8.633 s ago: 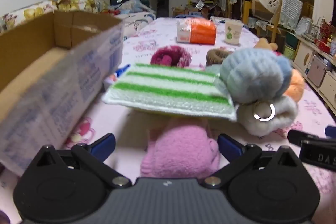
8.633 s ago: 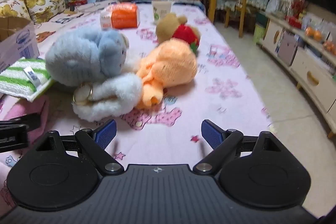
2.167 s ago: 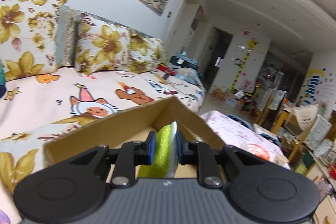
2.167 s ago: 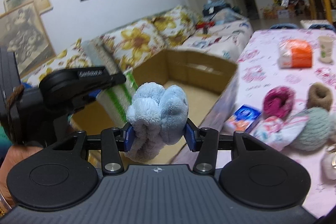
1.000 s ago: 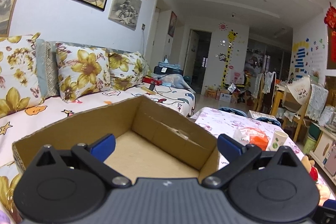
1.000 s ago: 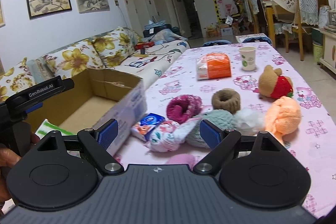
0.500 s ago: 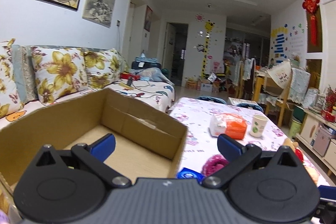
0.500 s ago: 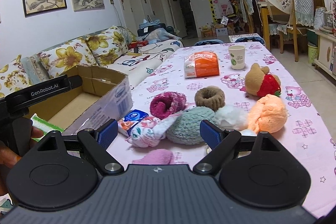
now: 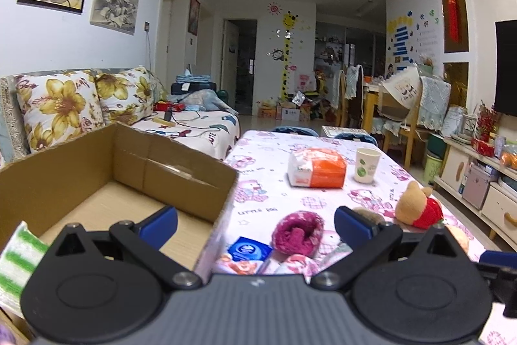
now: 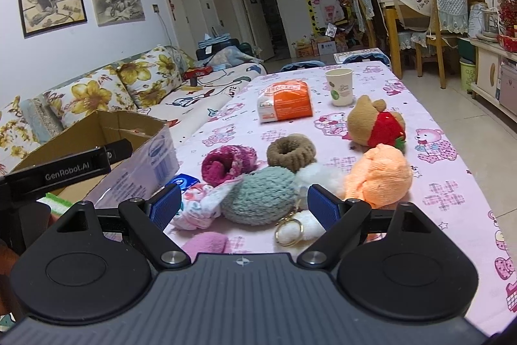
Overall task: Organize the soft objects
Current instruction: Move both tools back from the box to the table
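Both your grippers have swung from the box (image 9: 113,177) toward the table (image 10: 452,183). Left gripper (image 9: 255,223) and right gripper (image 10: 244,206) stand spread, empty. Striped sponge (image 9: 16,261) lies in the box at 9 o'clock; soft toys (image 10: 258,196) cluster at 12 o'clock.

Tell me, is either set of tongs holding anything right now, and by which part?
Nothing is held. The left tongs are open over the cardboard box edge; the right tongs are open above the teal plush.
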A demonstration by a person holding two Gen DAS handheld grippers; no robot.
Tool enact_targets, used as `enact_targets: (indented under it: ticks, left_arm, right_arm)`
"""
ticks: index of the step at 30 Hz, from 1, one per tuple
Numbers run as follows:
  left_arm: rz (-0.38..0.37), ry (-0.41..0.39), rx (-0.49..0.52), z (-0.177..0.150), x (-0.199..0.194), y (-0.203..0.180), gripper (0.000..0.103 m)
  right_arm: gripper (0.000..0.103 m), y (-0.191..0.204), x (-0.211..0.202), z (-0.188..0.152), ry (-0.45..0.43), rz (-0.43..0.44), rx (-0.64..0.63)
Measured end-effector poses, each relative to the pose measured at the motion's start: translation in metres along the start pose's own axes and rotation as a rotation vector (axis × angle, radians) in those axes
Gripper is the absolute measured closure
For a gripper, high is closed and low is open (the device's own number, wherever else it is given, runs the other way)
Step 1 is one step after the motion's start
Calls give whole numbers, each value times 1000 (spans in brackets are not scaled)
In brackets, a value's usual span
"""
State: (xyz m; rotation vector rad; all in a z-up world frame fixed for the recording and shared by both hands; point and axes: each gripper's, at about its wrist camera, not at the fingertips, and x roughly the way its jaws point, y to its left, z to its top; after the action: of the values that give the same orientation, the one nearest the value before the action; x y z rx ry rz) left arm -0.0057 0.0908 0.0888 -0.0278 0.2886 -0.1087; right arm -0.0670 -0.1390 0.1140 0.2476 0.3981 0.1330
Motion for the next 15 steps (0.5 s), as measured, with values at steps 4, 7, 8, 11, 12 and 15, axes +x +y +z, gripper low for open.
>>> enact_targets:
  ticks: [4, 7, 8, 11, 12, 15]
  left_arm:
    - [-15, 10, 15, -3, 2, -8, 1]
    - [-27, 19, 24, -4, 3, -13, 1]
    - [-32, 20, 28, -5, 3, -15, 1]
    - [-45, 27, 42, -7, 4, -21, 1]
    - [-49, 31, 47, -8, 4, -23, 1]
    - [-62, 39, 60, -9, 5, -29, 1]
  right_arm:
    - [0, -4, -1, 0, 1, -13, 6]
    - [0, -9, -2, 1, 3, -27, 15]
    - [0, -11, -2, 1, 3, -32, 19]
    - [0, -15, -2, 2, 5, -47, 30]
    - [0, -17, -2, 2, 4, -52, 32]
    - [0, -22, -3, 3, 1, -70, 45]
